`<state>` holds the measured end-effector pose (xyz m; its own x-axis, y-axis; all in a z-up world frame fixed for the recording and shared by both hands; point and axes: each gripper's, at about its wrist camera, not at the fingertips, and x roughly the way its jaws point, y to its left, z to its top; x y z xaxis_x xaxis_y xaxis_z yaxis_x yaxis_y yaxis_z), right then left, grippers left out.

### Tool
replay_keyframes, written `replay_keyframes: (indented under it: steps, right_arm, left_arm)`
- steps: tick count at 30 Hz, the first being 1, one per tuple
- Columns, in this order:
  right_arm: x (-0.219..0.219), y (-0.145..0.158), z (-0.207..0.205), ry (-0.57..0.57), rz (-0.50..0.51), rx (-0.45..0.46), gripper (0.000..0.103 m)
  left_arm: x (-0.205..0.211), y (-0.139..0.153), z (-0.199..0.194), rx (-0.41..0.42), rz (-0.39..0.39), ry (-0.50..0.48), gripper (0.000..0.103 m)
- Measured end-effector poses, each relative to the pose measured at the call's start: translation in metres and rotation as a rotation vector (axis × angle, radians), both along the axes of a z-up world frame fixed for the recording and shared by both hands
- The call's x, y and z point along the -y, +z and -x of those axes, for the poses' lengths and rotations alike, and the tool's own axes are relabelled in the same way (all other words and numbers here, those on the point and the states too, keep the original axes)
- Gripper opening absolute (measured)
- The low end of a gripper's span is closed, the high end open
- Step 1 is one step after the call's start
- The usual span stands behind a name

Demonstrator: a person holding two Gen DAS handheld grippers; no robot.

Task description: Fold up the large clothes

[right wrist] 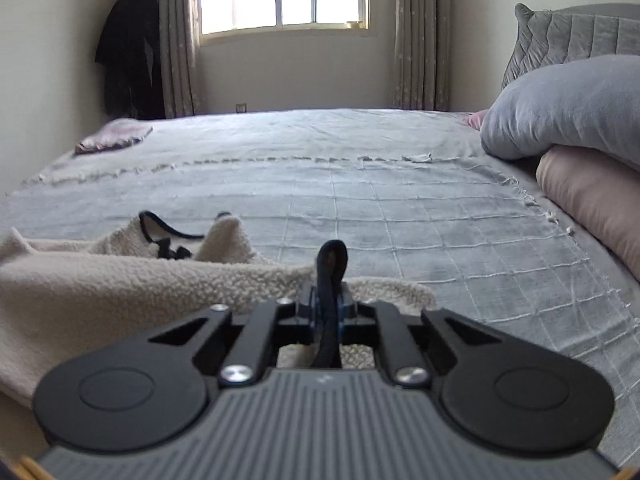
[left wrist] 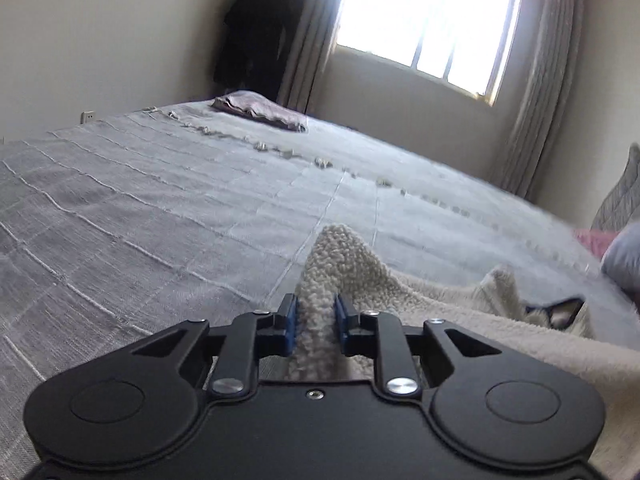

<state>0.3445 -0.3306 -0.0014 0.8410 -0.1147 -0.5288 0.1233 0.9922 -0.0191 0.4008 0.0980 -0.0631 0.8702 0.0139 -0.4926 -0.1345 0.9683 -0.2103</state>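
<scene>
Fleece fills the lower middle of both views: the cream fleece garment [left wrist: 460, 304] lies along the near edge of the bed, its bulk spreading to the lower right of the left wrist frame and to the lower left of the right wrist frame [right wrist: 100, 280].

In the left wrist view, the left gripper [left wrist: 317, 316] is clamped narrow on a raised fold of the fleece, which pokes up between the blue pads [left wrist: 290, 322]. Left of it the grey bedspread [left wrist: 140, 208] runs bare to the frame's left edge. A folded mauve cloth [left wrist: 260, 112] sits at the far upper middle, well apart. At the right edge a grey pillow [left wrist: 624, 256] cuts in.

In the right wrist view, the dark neckline trim [right wrist: 172, 232] shows at centre left. The right gripper [right wrist: 326, 308] is pinched tight on a dark trim loop [right wrist: 331, 256] at the garment's edge. Beyond it the bedspread [right wrist: 400, 208] lies open to the far edge. Stacked pillows [right wrist: 568, 120] close off the right side.
</scene>
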Motion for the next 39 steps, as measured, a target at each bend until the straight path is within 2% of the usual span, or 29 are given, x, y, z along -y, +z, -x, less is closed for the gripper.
replay_keyframes:
  steps: [1, 2, 3, 4, 5, 6, 8, 10, 12, 15, 16, 17, 19, 22, 24, 26, 27, 29, 33, 35, 39]
  right_arm:
    - [-0.002, -0.013, -0.011, -0.011, 0.015, -0.068, 0.013]
    - [-0.003, -0.026, -0.019, -0.025, 0.035, -0.134, 0.018]
    - [-0.005, -0.034, -0.021, -0.032, 0.057, -0.156, 0.024]
    - [-0.006, -0.036, -0.018, -0.038, 0.078, -0.133, 0.032]
    - [-0.008, -0.033, -0.010, -0.059, 0.095, -0.097, 0.049]
    - [-0.009, -0.028, -0.003, -0.076, 0.107, -0.063, 0.054]
    - [-0.014, -0.015, 0.010, -0.066, 0.111, 0.025, 0.056]
    - [-0.023, -0.004, 0.012, -0.030, 0.070, 0.046, 0.056]
    - [-0.035, -0.004, 0.007, 0.034, 0.034, 0.021, 0.056]
    - [-0.044, -0.026, -0.006, 0.054, 0.055, -0.056, 0.056]
    - [-0.039, -0.038, -0.009, 0.038, 0.066, -0.094, 0.057]
    - [-0.030, -0.050, -0.006, 0.048, 0.050, -0.089, 0.057]
    - [-0.014, -0.056, 0.004, 0.058, -0.035, -0.054, 0.057]
    - [-0.013, -0.037, 0.014, 0.037, -0.052, -0.095, 0.059]
    - [-0.013, -0.021, 0.029, 0.057, -0.050, -0.108, 0.066]
    - [-0.008, -0.004, 0.052, 0.078, -0.049, -0.100, 0.076]
    - [-0.003, 0.004, 0.065, 0.076, -0.051, -0.096, 0.082]
    - [0.006, 0.019, 0.091, 0.066, -0.062, -0.086, 0.087]
    - [0.022, 0.042, 0.142, 0.051, -0.069, -0.089, 0.093]
    - [0.027, 0.050, 0.168, 0.044, -0.069, -0.099, 0.095]
    - [0.033, 0.058, 0.216, 0.038, -0.086, -0.113, 0.098]
  left_arm:
    - [0.002, -0.003, -0.003, -0.022, -0.025, 0.002, 0.030]
    - [0.002, -0.001, -0.001, -0.012, -0.024, 0.011, 0.036]
    - [0.000, 0.005, 0.002, 0.009, -0.019, 0.015, 0.039]
    - [0.001, 0.013, 0.005, 0.030, -0.033, 0.018, 0.042]
    - [0.001, 0.022, 0.009, 0.057, -0.050, 0.006, 0.043]
    - [0.003, 0.030, 0.013, 0.088, -0.068, -0.023, 0.043]
    - [0.010, 0.041, 0.018, 0.120, -0.102, -0.093, 0.043]
    - [0.021, 0.043, 0.019, 0.108, -0.092, -0.184, 0.043]
    - [0.033, 0.031, 0.016, 0.069, -0.097, -0.267, 0.044]
    - [0.041, -0.007, 0.010, -0.026, -0.169, -0.258, 0.046]
    - [0.039, -0.020, 0.014, -0.002, -0.167, -0.263, 0.047]
    - [0.036, -0.023, 0.015, 0.010, -0.149, -0.263, 0.047]
    - [0.034, -0.015, 0.012, -0.009, -0.130, -0.259, 0.047]
    - [0.037, 0.003, 0.028, -0.048, -0.130, -0.260, 0.049]
    - [0.033, 0.018, 0.045, -0.074, -0.104, -0.273, 0.058]
    - [0.026, 0.033, 0.066, -0.092, -0.084, -0.272, 0.074]
    - [0.022, 0.040, 0.079, -0.100, -0.075, -0.268, 0.078]
    - [0.012, 0.052, 0.103, -0.114, -0.064, -0.271, 0.088]
    - [-0.009, 0.073, 0.154, -0.141, -0.062, -0.265, 0.092]
    - [-0.020, 0.081, 0.178, -0.144, -0.054, -0.257, 0.100]
    - [-0.038, 0.087, 0.220, -0.177, -0.034, -0.269, 0.103]
